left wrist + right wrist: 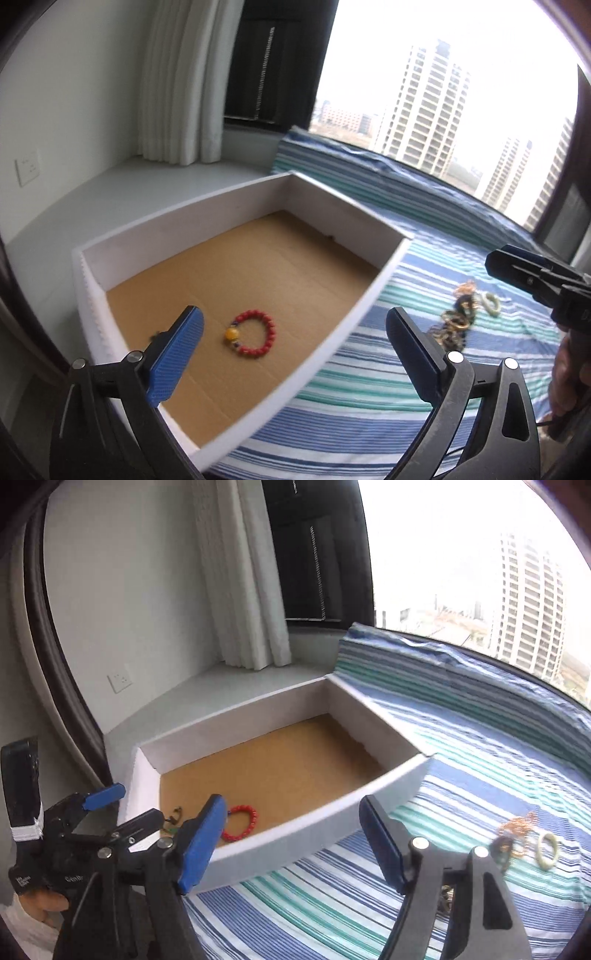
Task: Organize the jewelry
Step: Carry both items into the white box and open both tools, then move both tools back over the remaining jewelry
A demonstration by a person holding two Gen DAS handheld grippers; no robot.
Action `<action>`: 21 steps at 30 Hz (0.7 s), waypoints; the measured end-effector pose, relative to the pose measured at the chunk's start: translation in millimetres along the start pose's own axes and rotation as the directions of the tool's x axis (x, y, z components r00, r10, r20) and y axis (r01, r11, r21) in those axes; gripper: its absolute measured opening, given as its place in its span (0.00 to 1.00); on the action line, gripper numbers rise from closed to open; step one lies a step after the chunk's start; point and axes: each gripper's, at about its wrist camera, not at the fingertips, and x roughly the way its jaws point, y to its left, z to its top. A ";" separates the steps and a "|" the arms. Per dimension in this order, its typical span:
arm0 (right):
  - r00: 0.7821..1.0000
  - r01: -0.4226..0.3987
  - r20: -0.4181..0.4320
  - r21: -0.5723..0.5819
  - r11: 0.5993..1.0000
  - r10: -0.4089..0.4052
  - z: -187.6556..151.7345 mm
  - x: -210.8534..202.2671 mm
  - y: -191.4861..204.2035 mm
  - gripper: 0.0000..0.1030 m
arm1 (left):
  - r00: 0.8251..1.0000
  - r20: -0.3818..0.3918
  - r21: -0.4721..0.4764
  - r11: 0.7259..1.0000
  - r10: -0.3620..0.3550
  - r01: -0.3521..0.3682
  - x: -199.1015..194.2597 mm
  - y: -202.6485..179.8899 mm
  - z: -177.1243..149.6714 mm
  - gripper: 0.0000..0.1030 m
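A red bead bracelet with a yellow bead lies on the brown floor of a white box; it also shows in the right wrist view, inside the box. A small dark item lies near it. My left gripper is open and empty above the box's near wall. A pile of loose jewelry with a pale green bangle lies on the striped cloth to the right; the bangle also shows in the right wrist view. My right gripper is open and empty.
The striped blue and green cloth covers the surface beside the box. A white sill, a curtain and a wall socket lie behind. The right gripper's tool shows at the left wrist view's right edge.
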 end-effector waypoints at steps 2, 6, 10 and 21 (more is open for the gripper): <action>0.994 0.107 0.039 -0.010 0.994 -0.107 -17.1 -28.9 -19.9 0.74 | 0.998 0.018 0.015 0.999 -0.053 0.053 0.4 -22.4 -6.3 0.97; 0.957 0.286 0.036 0.025 0.958 -0.286 -63.7 -65.7 -59.0 0.75 | 0.986 -0.074 0.024 0.988 -0.150 0.152 21.6 -61.0 -27.3 0.97; 0.931 0.364 -0.033 0.071 0.929 -0.363 -115.6 -81.4 -82.6 0.75 | 0.964 -0.196 0.022 0.982 -0.182 0.190 47.1 -87.9 -54.5 0.97; 0.959 0.275 -0.121 0.197 0.941 -0.255 -199.8 -89.8 -87.2 0.75 | 0.933 -0.312 0.203 0.947 -0.179 0.249 32.3 -145.2 -96.6 0.97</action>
